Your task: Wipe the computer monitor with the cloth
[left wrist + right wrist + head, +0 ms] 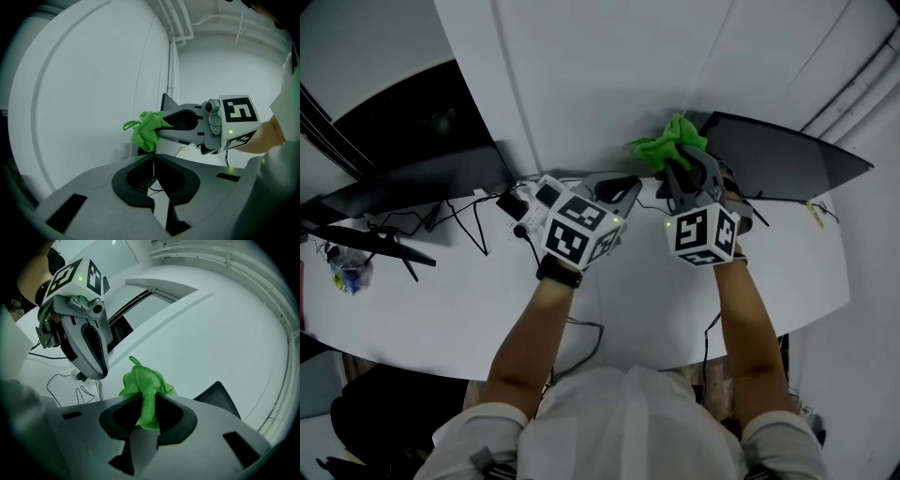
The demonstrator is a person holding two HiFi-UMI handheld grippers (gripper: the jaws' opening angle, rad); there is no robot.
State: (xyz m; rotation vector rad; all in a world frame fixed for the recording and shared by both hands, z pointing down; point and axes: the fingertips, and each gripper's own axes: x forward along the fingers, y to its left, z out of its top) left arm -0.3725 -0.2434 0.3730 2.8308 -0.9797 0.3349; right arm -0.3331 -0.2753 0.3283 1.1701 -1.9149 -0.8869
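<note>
Lower fold of the cloth (143, 385) — buried between the jaws of the right hand-held gripper (149, 401). Beside the cloth, that gripper masks the adjacent corner of the monitor (778, 159). Far left of the cloth, a second monitor (412, 187) runs off the frame edge; a small blue-and-yellow object (349, 272) cannot be identified.

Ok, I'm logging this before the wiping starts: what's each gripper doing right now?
Left gripper: closed, empty.
Right gripper: closed on the green cloth.

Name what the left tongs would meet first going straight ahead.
Likely the green cloth pinched in the right tongs, dead ahead of the shut left tongs; depth is hard to judge.
</note>
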